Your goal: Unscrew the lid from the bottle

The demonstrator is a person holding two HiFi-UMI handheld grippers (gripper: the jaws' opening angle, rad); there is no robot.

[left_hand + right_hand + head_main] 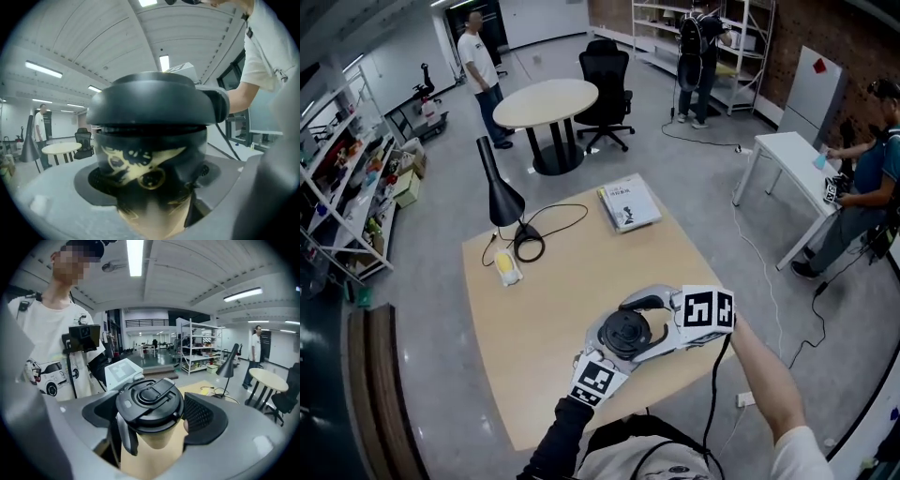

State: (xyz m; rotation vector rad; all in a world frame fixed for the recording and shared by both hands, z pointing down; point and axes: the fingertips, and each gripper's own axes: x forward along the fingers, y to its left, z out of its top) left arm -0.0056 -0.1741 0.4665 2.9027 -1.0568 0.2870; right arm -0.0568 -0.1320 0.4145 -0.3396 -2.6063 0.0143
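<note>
Grey-floored workshop space with shelving and a round table lies behind a pale wooden worktop (572, 281) that carries a black desk lamp (499, 192), a book (629, 203) and a small yellow object (506, 267). Above the worktop's near edge, clear of its surface, the bottle (150, 154) is held upright in the left tool (602, 349), whose jaws are clamped on its dark body. The right tool (661, 323) comes in from the other side with its jaws wide around the black flip-top lid (149, 401), one on each side. Its pads sit close to the rim but do not appear to press on it. The lid sits on the neck with no gap showing, so I judge the unscrewing is at a regrip and not yet finished. The next move calls for the right tool to close squarely on the rim and twist while the left tool keeps the body from turning. A gold-coloured design covers the bottle, but I can read no brand or lettering on it, and the book cover's print is too small to make out.
</note>
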